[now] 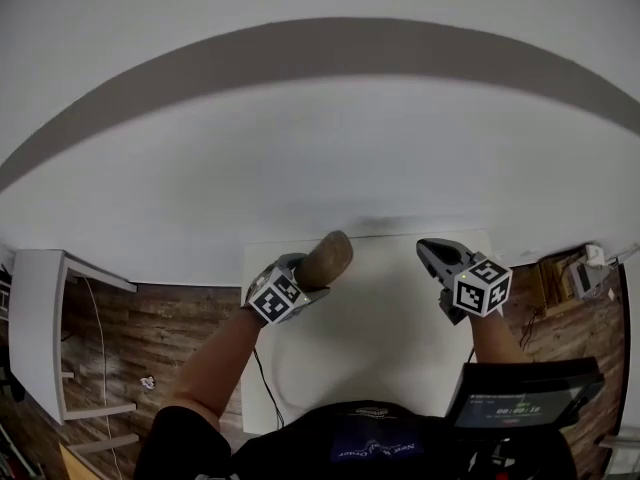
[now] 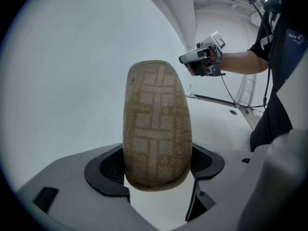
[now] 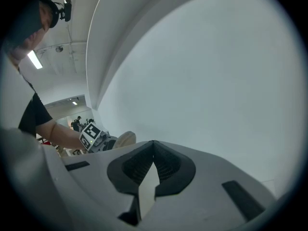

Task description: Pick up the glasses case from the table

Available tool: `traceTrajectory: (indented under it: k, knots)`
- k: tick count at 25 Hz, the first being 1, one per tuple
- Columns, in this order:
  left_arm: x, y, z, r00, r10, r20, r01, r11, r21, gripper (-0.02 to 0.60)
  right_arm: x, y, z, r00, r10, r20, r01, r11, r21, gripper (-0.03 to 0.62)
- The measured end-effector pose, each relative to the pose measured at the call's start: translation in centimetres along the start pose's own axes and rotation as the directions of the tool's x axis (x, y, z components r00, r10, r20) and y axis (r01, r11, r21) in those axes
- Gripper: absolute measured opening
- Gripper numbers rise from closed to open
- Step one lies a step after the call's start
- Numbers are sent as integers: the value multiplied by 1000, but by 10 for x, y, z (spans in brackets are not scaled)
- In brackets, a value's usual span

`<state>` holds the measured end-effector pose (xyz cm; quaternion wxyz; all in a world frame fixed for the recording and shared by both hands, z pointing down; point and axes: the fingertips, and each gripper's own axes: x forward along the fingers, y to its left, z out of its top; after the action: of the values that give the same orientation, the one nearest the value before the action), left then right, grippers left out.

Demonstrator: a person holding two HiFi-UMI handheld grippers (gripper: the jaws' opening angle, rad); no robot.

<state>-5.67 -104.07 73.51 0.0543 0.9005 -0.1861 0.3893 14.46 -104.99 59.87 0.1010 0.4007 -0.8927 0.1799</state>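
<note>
The glasses case (image 2: pixel 156 124) is tan with a woven check pattern, and my left gripper (image 2: pixel 155 165) is shut on its near end. It stands up between the jaws, lifted off the white table (image 1: pixel 380 338). In the head view the glasses case (image 1: pixel 326 258) sticks out past the left gripper (image 1: pixel 300 280) over the table's far left part. My right gripper (image 1: pixel 432 255) hovers over the table's far right, jaws closed with nothing between them. In the right gripper view the right gripper (image 3: pixel 153 154) points at the white wall, and the glasses case (image 3: pixel 126 139) shows small at left.
A white wall rises just behind the table. A white shelf unit (image 1: pixel 40 338) stands on the wooden floor at left. A dark screen (image 1: pixel 520 393) sits at the lower right, with boxes (image 1: pixel 575 278) on the floor beyond.
</note>
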Motion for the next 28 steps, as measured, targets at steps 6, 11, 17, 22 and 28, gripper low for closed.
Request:
traceTrajectory:
  k: [6, 11, 17, 22, 28]
  knots:
    - [-58, -1, -15, 998, 19, 52, -15, 997, -75, 376, -11, 31, 10, 1000, -31, 7, 31, 999, 21, -11]
    - [-98, -9, -13, 992, 26, 120, -17, 997, -72, 376, -29, 60, 19, 997, -77, 26, 76, 996, 42, -11]
    - [-153, -56, -14, 986, 63, 156, -55, 997, -52, 376, -79, 110, 15, 993, -82, 87, 76, 995, 71, -11]
    - [-179, -98, 1, 976, 127, 175, -97, 981, -170, 376, -128, 105, 15, 994, -52, 95, 46, 997, 56, -11]
    - [-176, -178, 43, 944, 240, 228, -160, 933, -322, 376, -206, 74, 15, 995, -1, 102, 0, 1000, 17, -11]
